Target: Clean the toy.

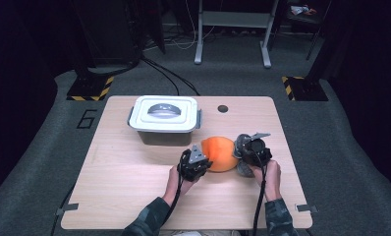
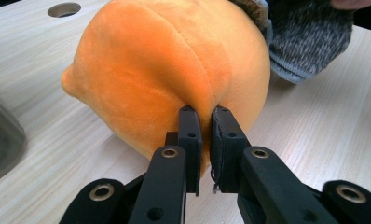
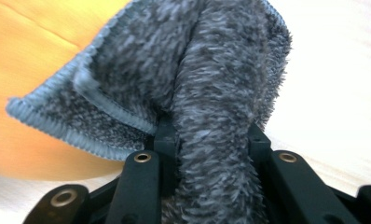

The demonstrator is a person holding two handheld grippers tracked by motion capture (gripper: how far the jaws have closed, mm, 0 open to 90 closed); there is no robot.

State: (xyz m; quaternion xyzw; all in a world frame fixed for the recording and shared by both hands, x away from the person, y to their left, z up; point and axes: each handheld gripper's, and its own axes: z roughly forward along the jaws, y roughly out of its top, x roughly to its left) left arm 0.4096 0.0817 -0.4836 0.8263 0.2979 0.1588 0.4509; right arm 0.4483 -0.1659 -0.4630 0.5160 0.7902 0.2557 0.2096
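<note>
A big "6" (image 1: 87, 118) is painted on the grey floor. On the wooden desk (image 1: 134, 196), a round orange plush toy (image 1: 219, 153) is pinched by the left gripper's (image 2: 205, 140) nearly closed jaws. A fuzzy grey cloth (image 3: 211, 93) is squeezed in the right gripper (image 3: 211, 140); its jaw tips are hidden.

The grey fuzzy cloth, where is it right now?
In the high view, the grey fuzzy cloth hangs from the right gripper, touching the orange plush toy's right side.
</note>
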